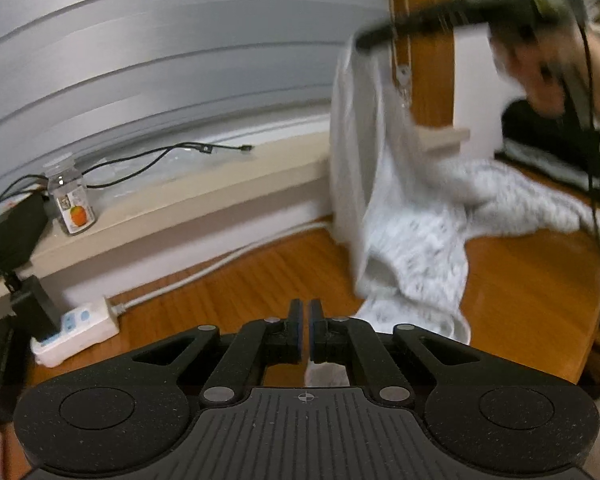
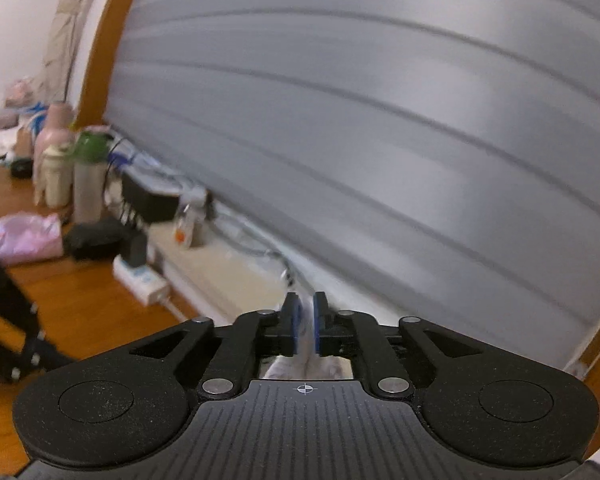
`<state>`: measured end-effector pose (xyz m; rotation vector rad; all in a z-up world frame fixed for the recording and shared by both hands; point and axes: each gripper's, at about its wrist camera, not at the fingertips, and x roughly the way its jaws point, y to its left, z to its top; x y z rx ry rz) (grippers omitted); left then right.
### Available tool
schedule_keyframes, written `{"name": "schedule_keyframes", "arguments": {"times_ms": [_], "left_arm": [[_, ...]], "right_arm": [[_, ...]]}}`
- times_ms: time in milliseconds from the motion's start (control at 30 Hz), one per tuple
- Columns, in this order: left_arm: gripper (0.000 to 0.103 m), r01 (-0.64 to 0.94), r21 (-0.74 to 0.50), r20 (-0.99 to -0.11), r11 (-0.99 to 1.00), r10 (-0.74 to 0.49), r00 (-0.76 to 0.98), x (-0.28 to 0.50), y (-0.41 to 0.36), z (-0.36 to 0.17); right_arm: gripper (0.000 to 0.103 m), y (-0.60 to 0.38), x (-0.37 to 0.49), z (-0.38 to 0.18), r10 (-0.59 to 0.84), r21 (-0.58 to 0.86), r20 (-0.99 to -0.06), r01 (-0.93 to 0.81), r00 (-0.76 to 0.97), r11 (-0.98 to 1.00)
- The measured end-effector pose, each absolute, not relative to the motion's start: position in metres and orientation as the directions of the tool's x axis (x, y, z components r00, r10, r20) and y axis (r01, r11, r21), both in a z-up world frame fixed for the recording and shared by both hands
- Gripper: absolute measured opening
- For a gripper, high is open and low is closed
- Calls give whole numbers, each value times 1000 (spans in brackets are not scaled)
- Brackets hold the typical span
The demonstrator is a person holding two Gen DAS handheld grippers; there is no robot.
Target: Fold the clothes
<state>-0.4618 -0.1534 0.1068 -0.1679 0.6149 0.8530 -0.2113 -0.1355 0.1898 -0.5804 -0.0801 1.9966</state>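
- Cloth dominates the left wrist view: a white garment (image 1: 384,184) hangs down on the right side, its upper edge pinched in the right gripper (image 1: 364,42), which is motion-blurred at the top of that view.
- Lower part of the garment shows a fuzzy, grey-flecked inner side and pools on the wooden floor (image 1: 260,280); part of it trails off to the right across the boards.
- The left gripper (image 1: 305,332) has its jaws nearly together, only a thin slit between the blue pads; a bit of white fabric shows just beneath them, but I cannot tell whether the pads pinch it.
- In the right wrist view the right gripper (image 2: 306,330) is clamped on a thin fold of the white garment (image 2: 307,332), which runs between the pads and bunches below them.
- A hand (image 1: 540,76), blurred, holds the right gripper's handle at upper right of the left view.
- Grey horizontal blinds (image 1: 140,60) fill the background of both views, above a pale ledge (image 1: 188,200).
- On the ledge stands a small clear jar (image 1: 70,200) with an orange label, with black cables (image 1: 148,160) lying beside it.
- A white power strip (image 1: 76,332) lies on the floor below the ledge, a black plug in it.
- Far left of the right view: bottles (image 2: 60,168) and a pink bag (image 2: 26,238), all blurred.
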Motion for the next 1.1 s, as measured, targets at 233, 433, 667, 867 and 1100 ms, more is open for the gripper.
{"name": "schedule_keyframes", "arguments": {"times_ms": [233, 433, 667, 867, 1100], "left_arm": [[8, -748, 44, -554, 662, 640, 533, -436, -135, 107], [19, -751, 7, -564, 661, 622, 542, -402, -113, 94], [19, -730, -9, -621, 684, 568, 540, -371, -101, 58], [19, -757, -33, -639, 653, 569, 518, -386, -101, 42], [19, -749, -29, -617, 662, 578, 534, -355, -89, 58]], "right_arm": [[22, -143, -179, 169, 843, -285, -411, -830, -346, -479], [24, -160, -115, 140, 859, -278, -435, -866, -272, -415], [30, -187, -31, 88, 841, -261, -522, -912, -143, -318], [32, -213, 44, 25, 788, -206, -614, -956, -42, -211], [33, -236, 110, 9, 797, -142, -602, -988, 42, -56]]}}
